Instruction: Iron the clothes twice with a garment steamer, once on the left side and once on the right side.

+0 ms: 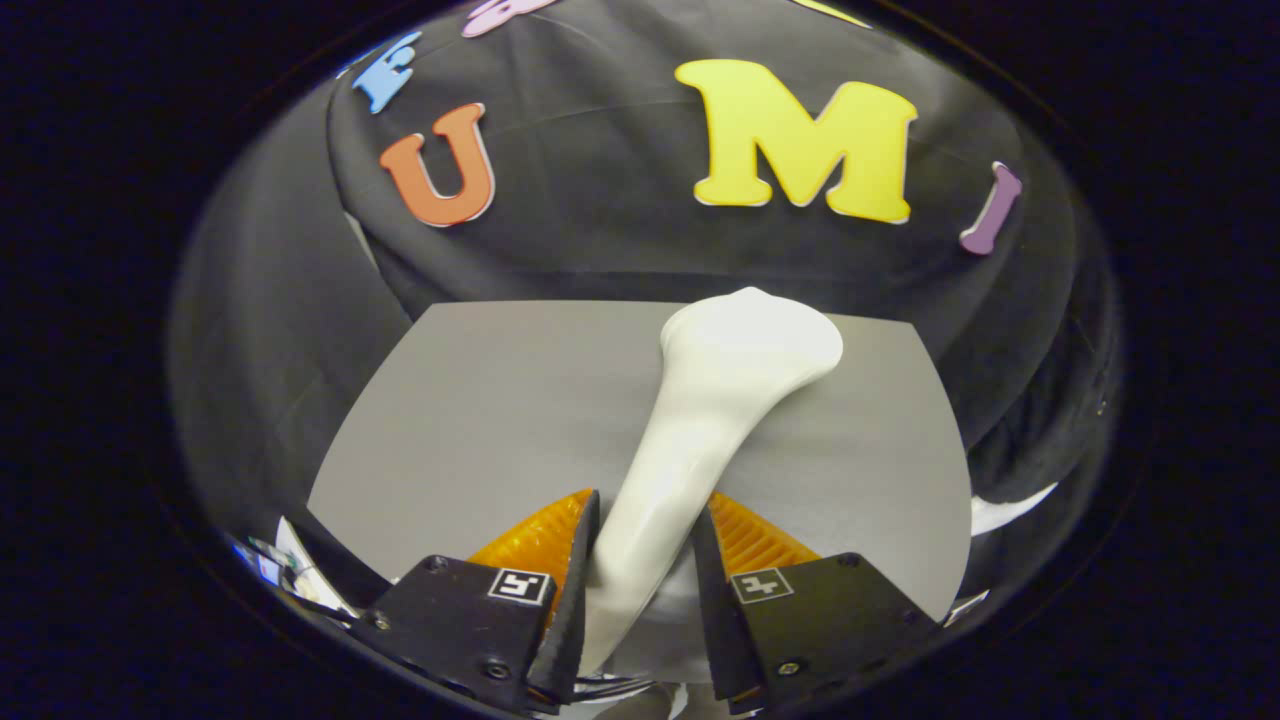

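one tool (645, 530): its two fingers are clamped on the neck of a white steamer, one finger pressing each side of the handle.
steamer (720, 400): held between the fingers, it runs forward and slightly to one side, widening into a flat head well beyond the fingertips.
steamer head: it lies over the far part of a grey cloth, close to the cloth's far edge; whether it touches the cloth or hovers just above cannot be told from here.
cloth (480, 420): a smooth grey panel spread flat under the steamer, reaching out on both sides of the handle; it looks like the garment to be ironed, though no seams or sleeves show. whatever surface carries it is hidden.
step in hand: judging by the firm grip and the head placed over the cloth, this is a steaming pass, or the start of one. the head sits to one side of the cloth's middle.
progress: nothing on the cloth tells which side has been done, so how far along the task is cannot be told.
next move calls for: keeping the grip firm on the slick handle, holding the head flat to the cloth, and drawing it along one side in a steady line without bunching the fabric.
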`<state>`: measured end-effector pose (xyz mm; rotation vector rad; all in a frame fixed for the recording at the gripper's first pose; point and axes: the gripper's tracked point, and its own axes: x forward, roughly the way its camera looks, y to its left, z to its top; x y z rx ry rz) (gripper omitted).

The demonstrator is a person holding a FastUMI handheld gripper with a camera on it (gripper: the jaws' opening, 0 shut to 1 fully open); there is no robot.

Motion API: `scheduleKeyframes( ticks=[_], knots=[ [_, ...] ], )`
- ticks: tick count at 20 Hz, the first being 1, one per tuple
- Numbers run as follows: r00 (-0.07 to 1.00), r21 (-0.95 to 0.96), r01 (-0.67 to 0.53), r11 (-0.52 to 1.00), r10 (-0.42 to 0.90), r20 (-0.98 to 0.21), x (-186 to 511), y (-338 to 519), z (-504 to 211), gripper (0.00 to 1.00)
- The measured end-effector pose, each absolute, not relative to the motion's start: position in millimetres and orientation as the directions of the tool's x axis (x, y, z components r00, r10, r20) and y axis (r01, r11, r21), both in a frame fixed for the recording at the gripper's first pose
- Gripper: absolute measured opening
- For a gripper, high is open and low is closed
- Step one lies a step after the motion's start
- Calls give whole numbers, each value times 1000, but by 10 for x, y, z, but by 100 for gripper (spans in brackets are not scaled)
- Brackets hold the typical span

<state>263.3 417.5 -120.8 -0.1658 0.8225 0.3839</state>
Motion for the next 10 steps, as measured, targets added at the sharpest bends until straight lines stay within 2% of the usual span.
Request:
scheduleKeyframes(
  ticks=[6, 10],
  knots=[
    [608, -18, -415, 910, 262, -750, 2606, 4289, -1251, 36],
    [590, 67, -399, 914, 312, -745, 2599, 4293, -1208, 29]
  ],
)
